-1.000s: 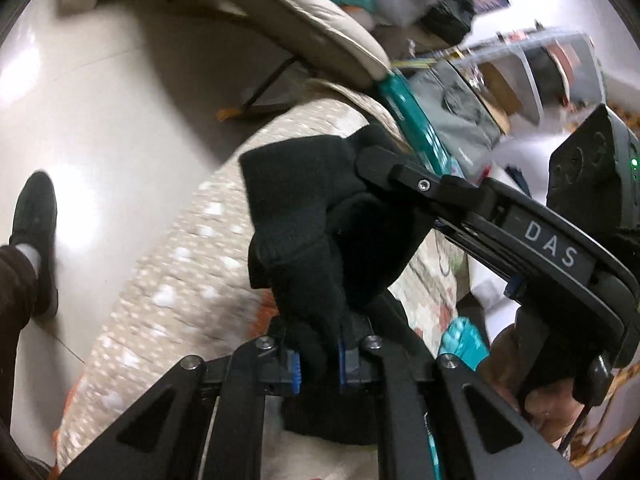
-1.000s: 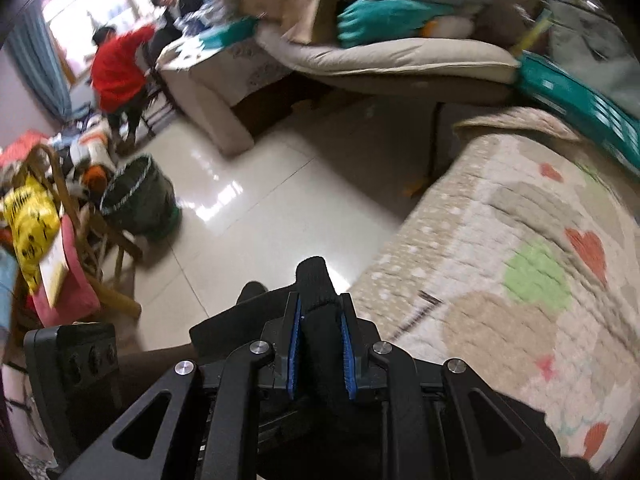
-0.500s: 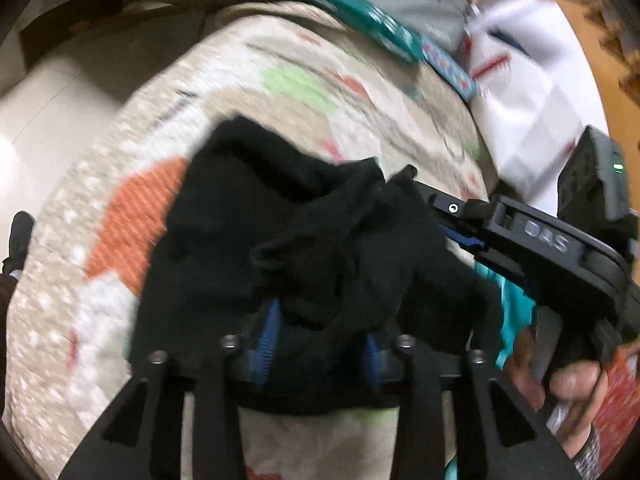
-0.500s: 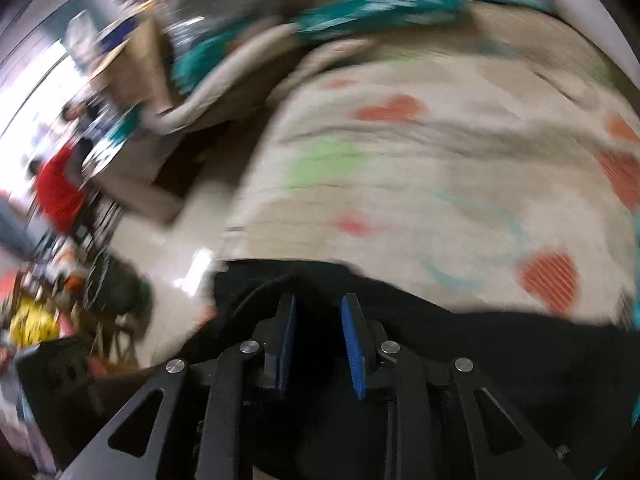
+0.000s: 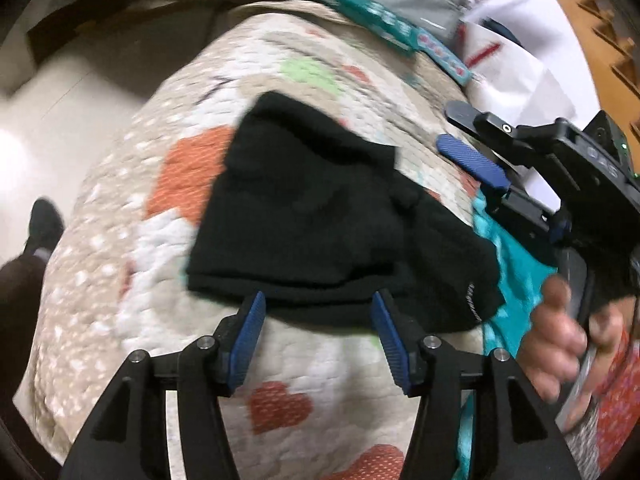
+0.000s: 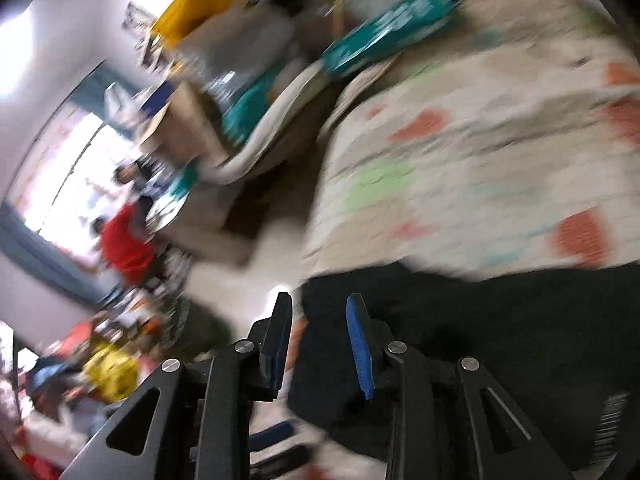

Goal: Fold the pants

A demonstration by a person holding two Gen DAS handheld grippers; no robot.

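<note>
Quilt (image 5: pixel 132 264): heart-patterned cover spread over a rounded bed or couch; it carries the whole job.
Pants (image 5: pixel 320 216): black, folded into a compact bundle, now lying flat on the quilt; a second ago they hung bunched in both grippers above it.
Right gripper (image 5: pixel 460 130): seen from the left wrist view hovering just beyond the pants' far corner, jaws opening, nothing between them; a second ago it was clamped on cloth.
Left gripper (image 5: pixel 318 330): jaws opening, spread on either side of the near fold edge, pads clear of the fabric; a second ago they were pinched on the bundle.
Hand (image 5: pixel 560 344): wrapped round the right gripper's handle.
Meaning: the pants look laid down and let go, so the fold seems finished or nearly so; perhaps one smoothing pass remains.
</note>
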